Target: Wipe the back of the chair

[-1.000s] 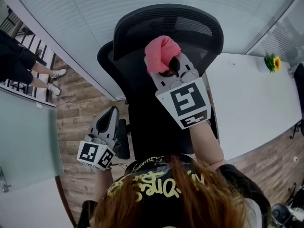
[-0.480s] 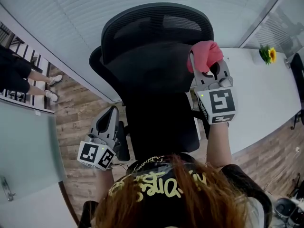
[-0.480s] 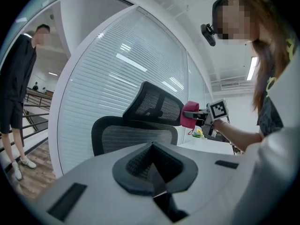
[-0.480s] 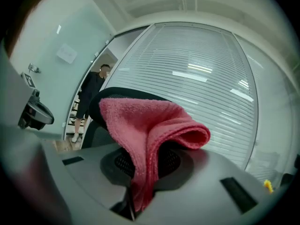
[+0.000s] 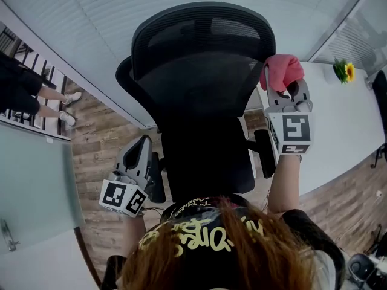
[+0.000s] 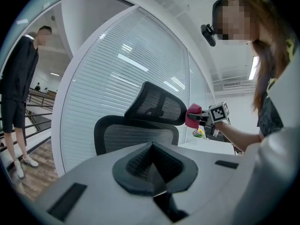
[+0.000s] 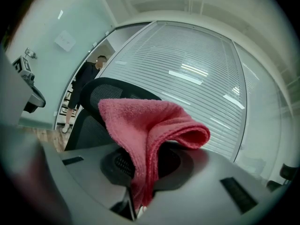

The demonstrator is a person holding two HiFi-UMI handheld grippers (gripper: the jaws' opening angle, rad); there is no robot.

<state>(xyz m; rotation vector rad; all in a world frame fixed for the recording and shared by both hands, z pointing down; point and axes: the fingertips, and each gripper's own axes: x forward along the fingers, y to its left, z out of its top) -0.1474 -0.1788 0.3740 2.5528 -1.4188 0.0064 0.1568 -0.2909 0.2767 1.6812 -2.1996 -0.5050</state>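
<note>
A black mesh office chair (image 5: 202,71) stands before me, its backrest and headrest (image 6: 157,104) facing a glass wall. My right gripper (image 5: 284,83) is shut on a pink cloth (image 5: 282,70), held just off the right edge of the chair back; in the right gripper view the pink cloth (image 7: 147,125) drapes over the jaws with the chair (image 7: 96,109) to its left. My left gripper (image 5: 138,156) hangs low at the chair's left side, shut, with nothing between its jaws. The left gripper view shows the right gripper (image 6: 206,119) with the cloth (image 6: 193,115) beside the headrest.
A white table (image 5: 338,119) runs along the right, with a small yellow flower (image 5: 344,70) on it. A glass wall with blinds (image 5: 103,23) stands behind the chair. A person (image 6: 18,93) stands at the far left on the wood floor (image 5: 106,144).
My right gripper has carried the pink cloth from the middle of the chair back rightwards to its right edge. The left gripper has stayed in place.
</note>
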